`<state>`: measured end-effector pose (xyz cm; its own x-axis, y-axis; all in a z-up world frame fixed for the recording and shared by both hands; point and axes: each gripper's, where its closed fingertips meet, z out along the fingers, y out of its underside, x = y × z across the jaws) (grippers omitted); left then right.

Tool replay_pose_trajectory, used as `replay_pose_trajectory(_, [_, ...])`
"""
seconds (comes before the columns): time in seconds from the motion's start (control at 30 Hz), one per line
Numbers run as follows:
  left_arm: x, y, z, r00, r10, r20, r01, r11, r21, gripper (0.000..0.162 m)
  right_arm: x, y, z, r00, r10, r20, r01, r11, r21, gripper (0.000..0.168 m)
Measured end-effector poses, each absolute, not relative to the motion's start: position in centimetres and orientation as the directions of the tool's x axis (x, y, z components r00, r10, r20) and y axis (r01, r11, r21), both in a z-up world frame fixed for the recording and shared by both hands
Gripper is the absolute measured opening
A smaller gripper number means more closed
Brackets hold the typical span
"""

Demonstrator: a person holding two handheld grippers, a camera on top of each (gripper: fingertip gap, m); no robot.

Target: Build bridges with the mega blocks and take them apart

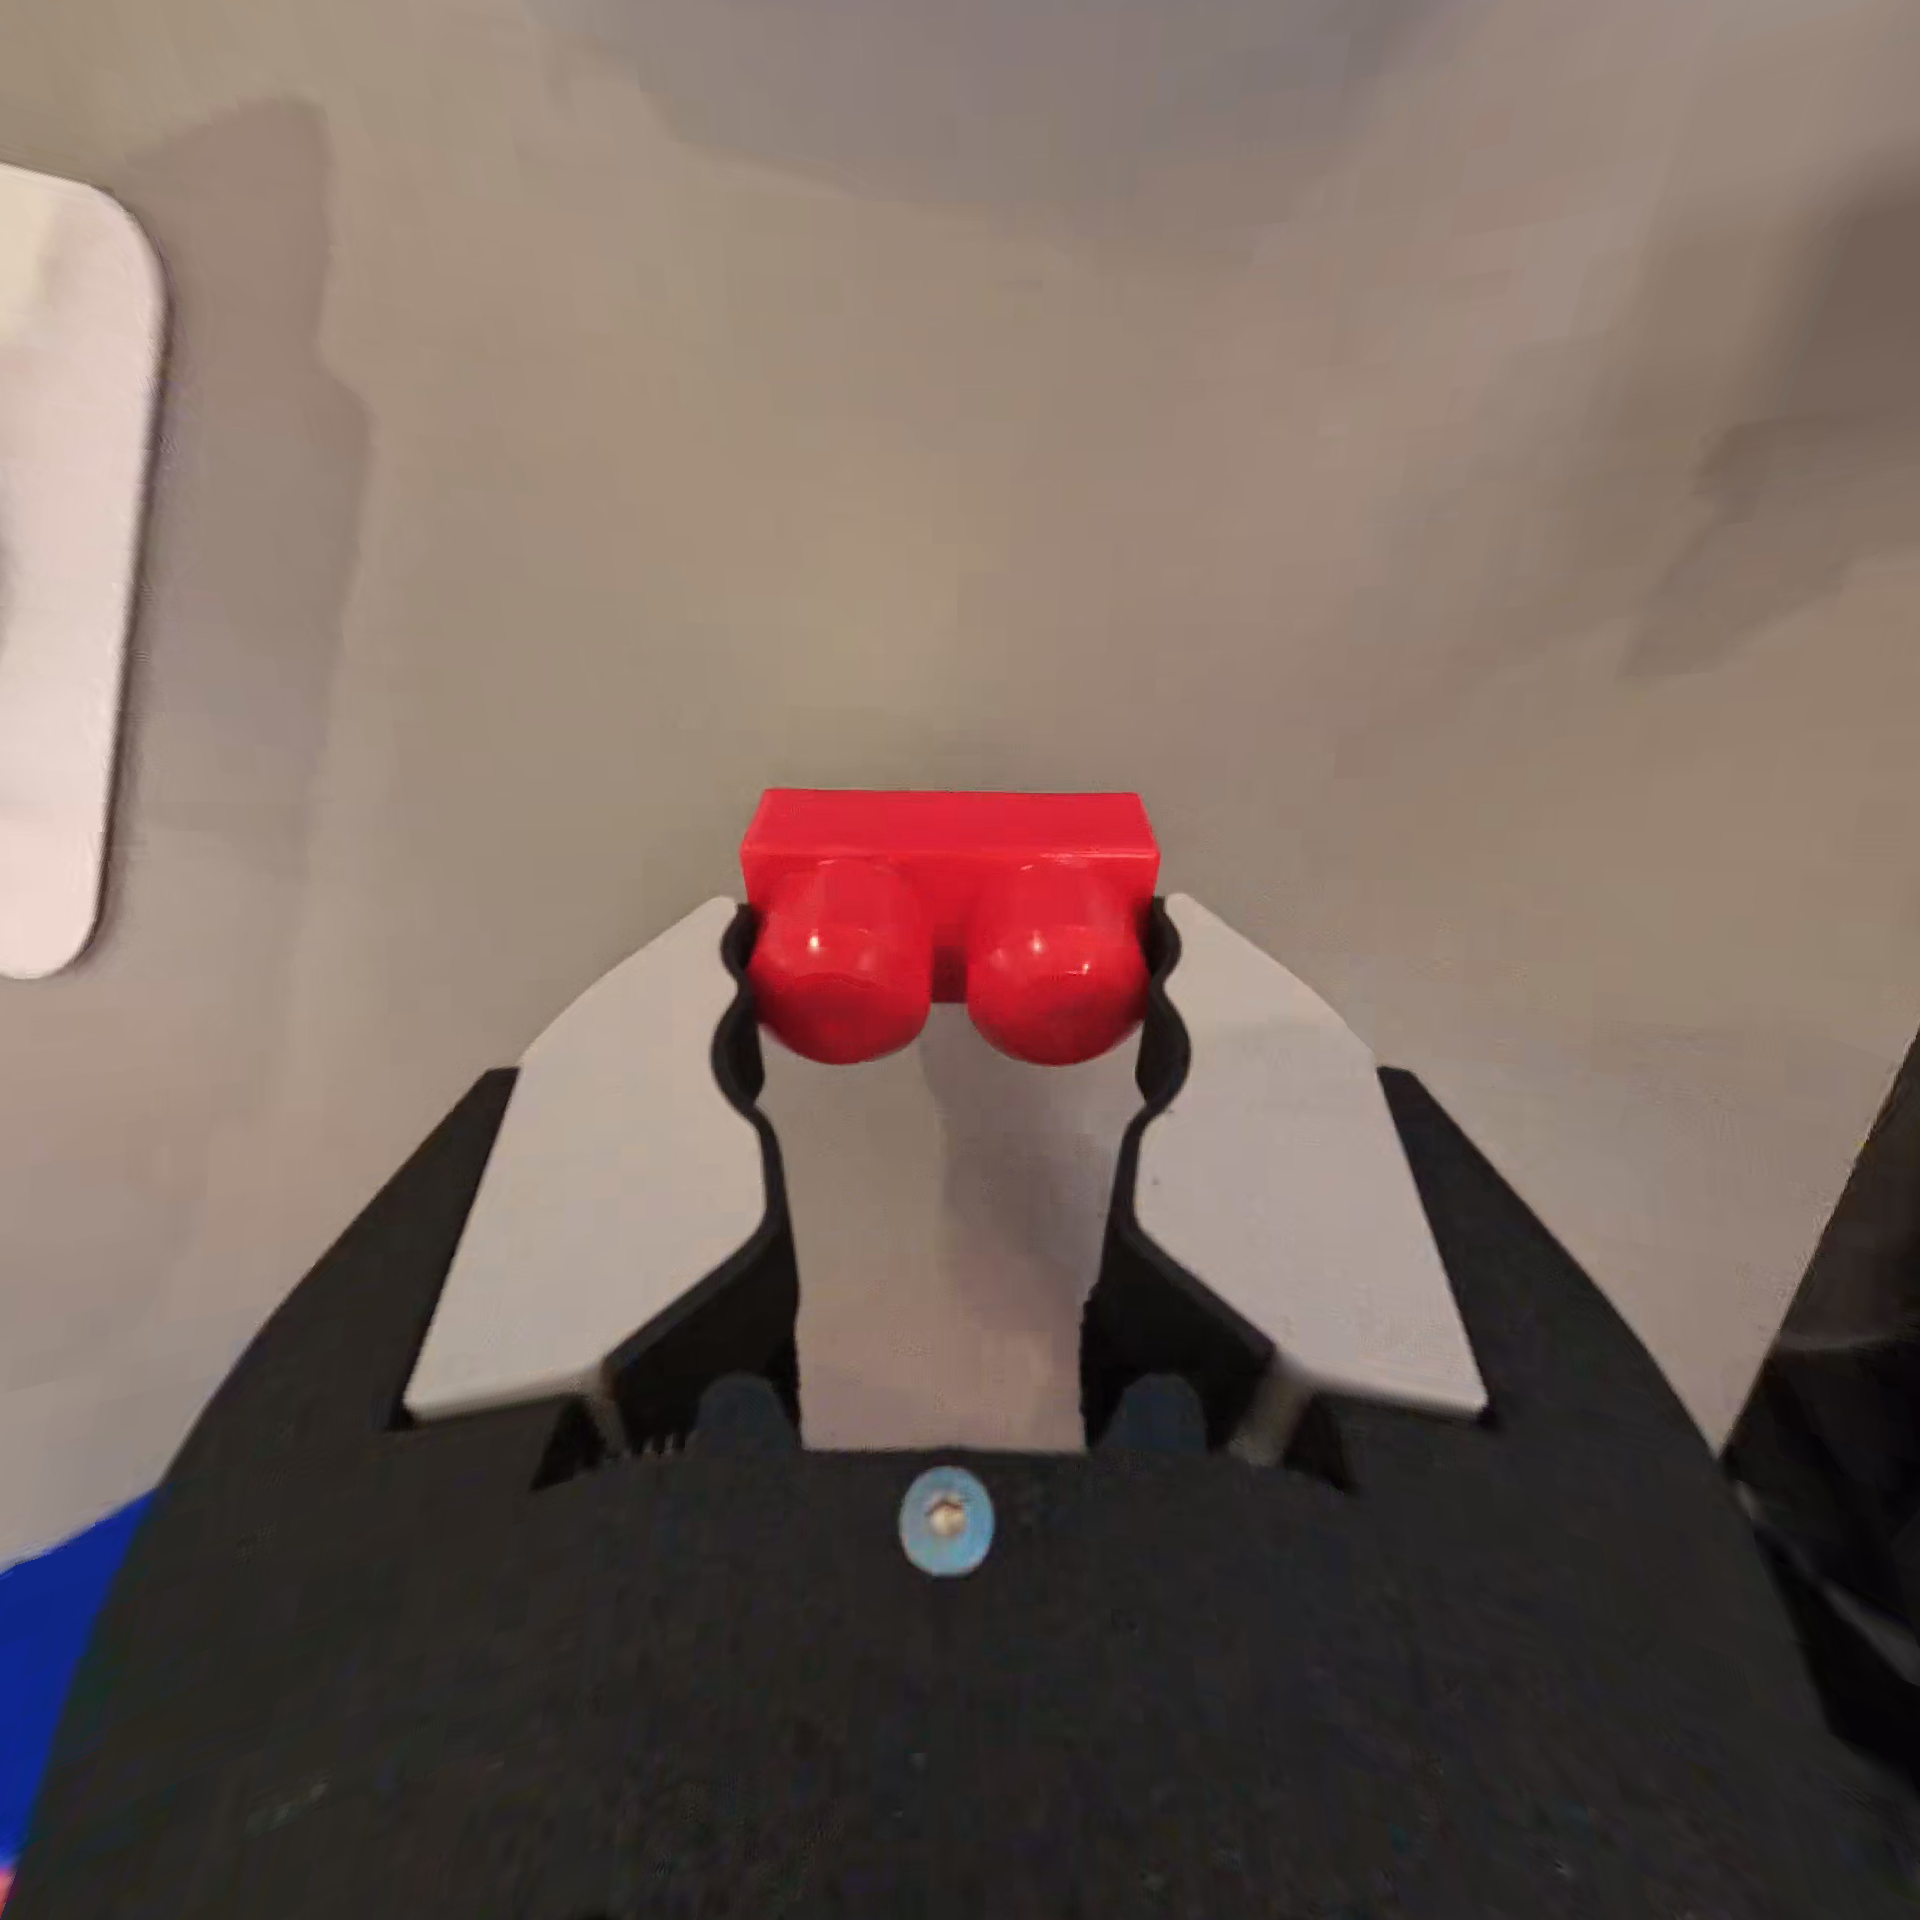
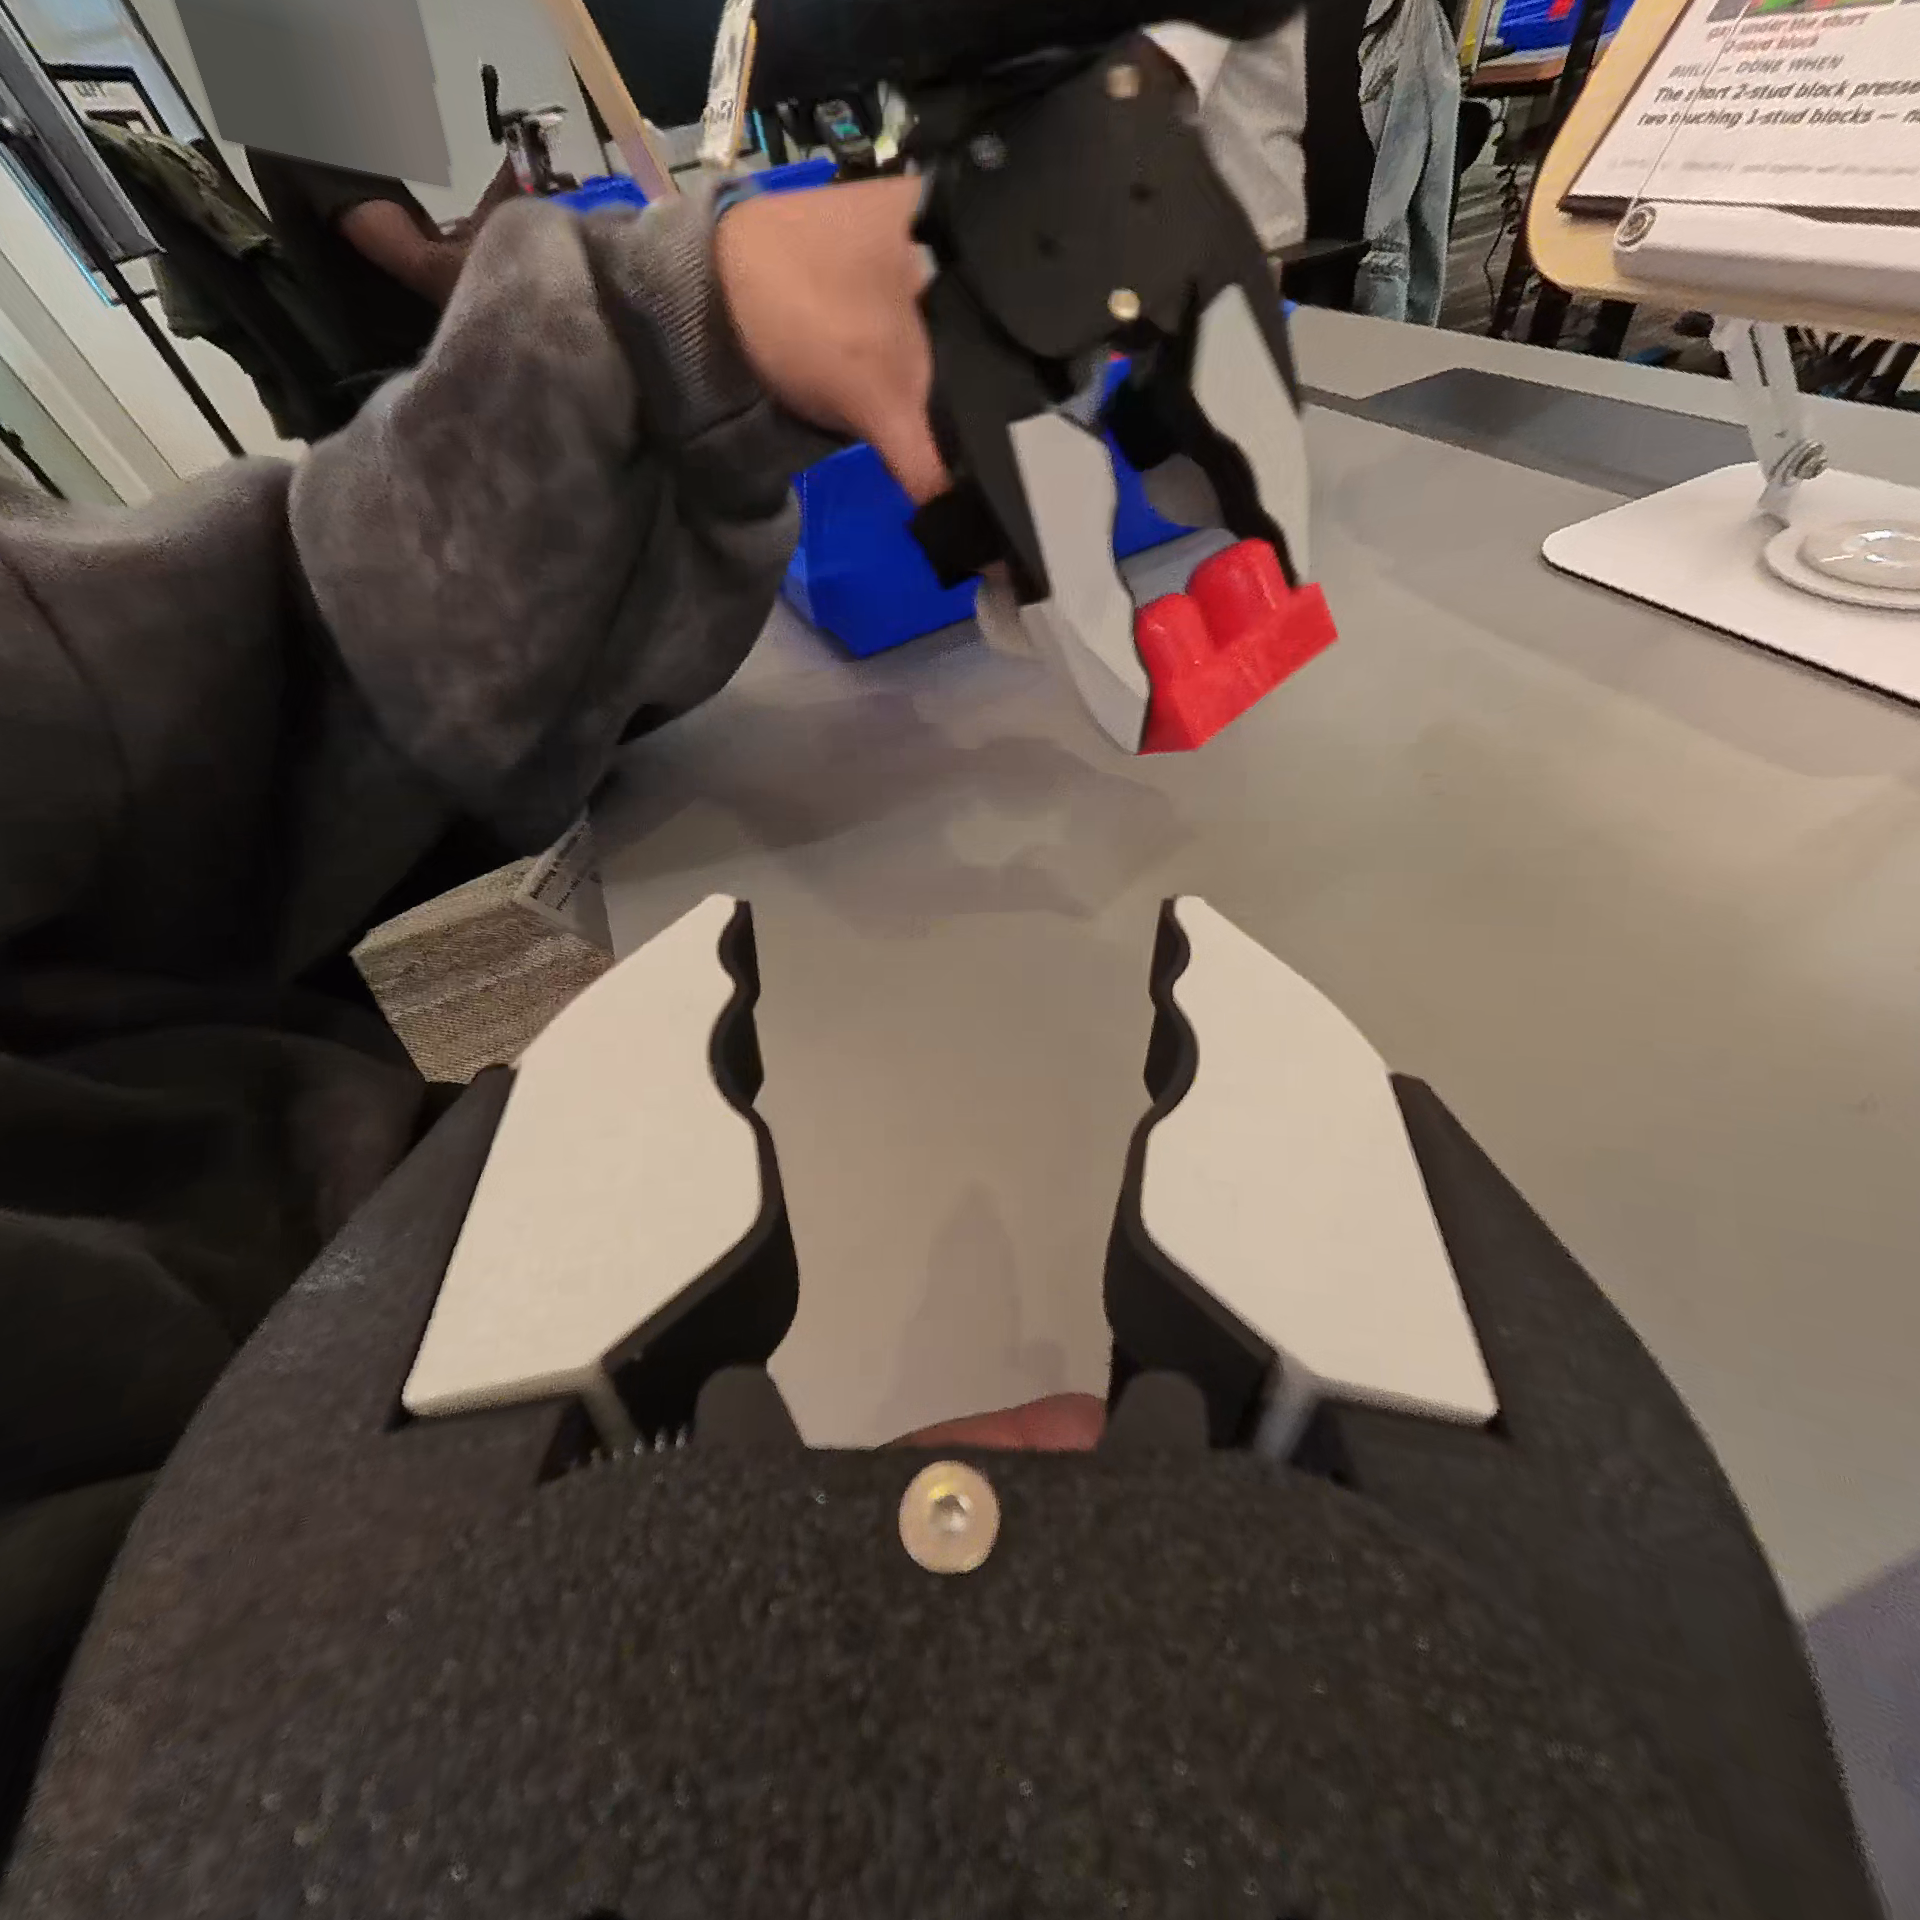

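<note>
My left gripper is shut on a red two-stud block, gripped by its ends, studs facing the camera, above the grey table. In the right wrist view the left gripper points down and holds the same red block a little above the table, studs turned up and toward the gripper. My right gripper is open and empty, nearer the table's front edge, aimed at the bare tabletop below the red block.
A blue bin stands on the table behind the left gripper. A white stand base with an instruction sheet on a board is at the right; it also shows in the left wrist view. A person's grey sleeve fills the left.
</note>
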<state>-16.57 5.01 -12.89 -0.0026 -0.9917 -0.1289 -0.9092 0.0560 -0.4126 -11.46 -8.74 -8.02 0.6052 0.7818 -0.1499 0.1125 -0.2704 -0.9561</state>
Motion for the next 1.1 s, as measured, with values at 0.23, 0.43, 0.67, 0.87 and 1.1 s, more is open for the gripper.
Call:
replay_pose_trajectory(0.23, [-13.7,7.0,-16.1,-0.109,-0.991,-0.083,-0.973,0.123,-0.196,0.07,-11.2,-9.7,-9.0,0.595,0.793,-0.133,0.167,-0.283,-0.944,0.07])
replay_pose_trajectory(0.43, [-13.1,7.2,-18.5,-0.132,-0.99,-0.051,-0.982,0.138,-0.131,0.07,-10.9,-9.9,-9.3,0.593,0.795,-0.128,0.181,-0.287,-0.94,0.069])
replay_pose_trajectory(0.67, [-13.2,6.6,-19.5,-0.162,-0.986,-0.029,-0.981,0.165,-0.106,0.07,-11.0,-9.8,-9.6,0.581,0.802,-0.137,0.191,-0.297,-0.935,0.068])
replay_pose_trajectory(0.87, [-13.6,6.7,-18.5,-0.151,-0.986,-0.071,-0.976,0.16,-0.149,0.08,-10.9,-9.5,-10.3,0.586,0.801,-0.125,0.224,-0.308,-0.925,0.068])
replay_pose_trajectory(1.1, [-16.4,3.5,-11.7,0.181,-0.983,0.013,-0.691,-0.136,-0.71,0.075,-9.1,-7.9,-12.3,0.63,0.776,0.007,0.416,-0.33,-0.848,0.077])
